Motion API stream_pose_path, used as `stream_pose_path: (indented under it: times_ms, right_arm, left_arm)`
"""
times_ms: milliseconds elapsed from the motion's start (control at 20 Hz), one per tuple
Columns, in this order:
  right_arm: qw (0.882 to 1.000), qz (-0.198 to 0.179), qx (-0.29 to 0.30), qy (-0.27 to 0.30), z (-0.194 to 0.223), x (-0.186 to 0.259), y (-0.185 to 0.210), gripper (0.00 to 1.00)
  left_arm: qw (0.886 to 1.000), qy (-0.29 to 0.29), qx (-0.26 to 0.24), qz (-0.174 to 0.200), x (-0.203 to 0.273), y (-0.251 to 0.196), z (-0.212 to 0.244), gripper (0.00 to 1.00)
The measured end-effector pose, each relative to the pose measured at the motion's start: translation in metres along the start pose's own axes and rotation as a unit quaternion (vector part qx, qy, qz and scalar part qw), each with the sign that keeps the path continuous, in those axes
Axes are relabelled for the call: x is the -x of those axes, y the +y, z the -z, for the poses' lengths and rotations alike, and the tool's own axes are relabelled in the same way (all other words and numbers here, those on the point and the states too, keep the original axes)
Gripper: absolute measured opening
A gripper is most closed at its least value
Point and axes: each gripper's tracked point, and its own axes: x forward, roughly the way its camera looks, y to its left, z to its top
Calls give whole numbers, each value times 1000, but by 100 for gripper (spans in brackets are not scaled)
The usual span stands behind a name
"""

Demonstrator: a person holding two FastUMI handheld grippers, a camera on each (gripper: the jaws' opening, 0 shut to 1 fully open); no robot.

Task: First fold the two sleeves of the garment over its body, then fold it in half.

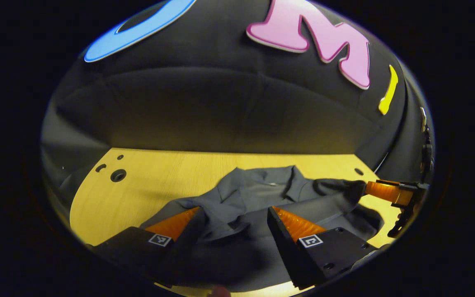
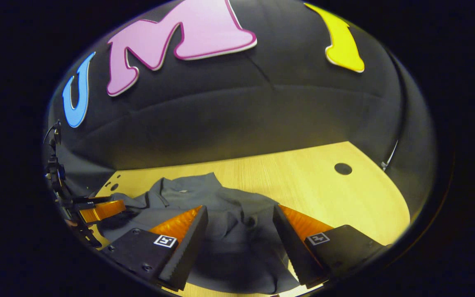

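The garment (image 1: pixel 258 202) is spread on the table (image 1: pixel 146 185), its collar (image 1: pixel 281 179) turned toward the booth wall at the back, with holes (image 1: pixel 118 175) set in the table to its left in the left gripper view. In that view the left gripper (image 1: pixel 233 216) is held over the near part of the garment, and the right gripper (image 1: pixel 375 189) is seen at the right with a sleeve (image 1: pixel 338 187) at its fingertips. In the right gripper view the right gripper (image 2: pixel 239 216) is placed above the garment (image 2: pixel 229 222), the left gripper (image 2: pixel 109 208) is found at the far left beside the cloth, and a hole (image 2: pixel 343 168) lies in the table (image 2: pixel 324 194) to the right.
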Motion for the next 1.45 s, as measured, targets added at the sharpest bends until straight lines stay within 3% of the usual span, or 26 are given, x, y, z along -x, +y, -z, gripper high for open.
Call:
stream_pose_path:
  times_ms: [300,650,900,1200,1450]
  right_arm:
    - [999,-9,-2,-37,-38,76,19,98]
    - [998,-30,6,-58,-48,171,50,98]
    - [997,-41,10,-59,-41,219,59,98]
    - [998,-39,11,-52,-20,259,63,98]
    - [999,-44,11,-26,16,281,75,98]
  left_arm:
    - [998,-69,-6,8,88,-16,-47,96]
    - [996,-82,18,8,189,-23,-31,96]
    - [996,-79,36,22,234,-29,-18,96]
    - [997,-71,-11,22,271,-32,5,96]
    - [998,-47,-13,27,286,-36,37,96]
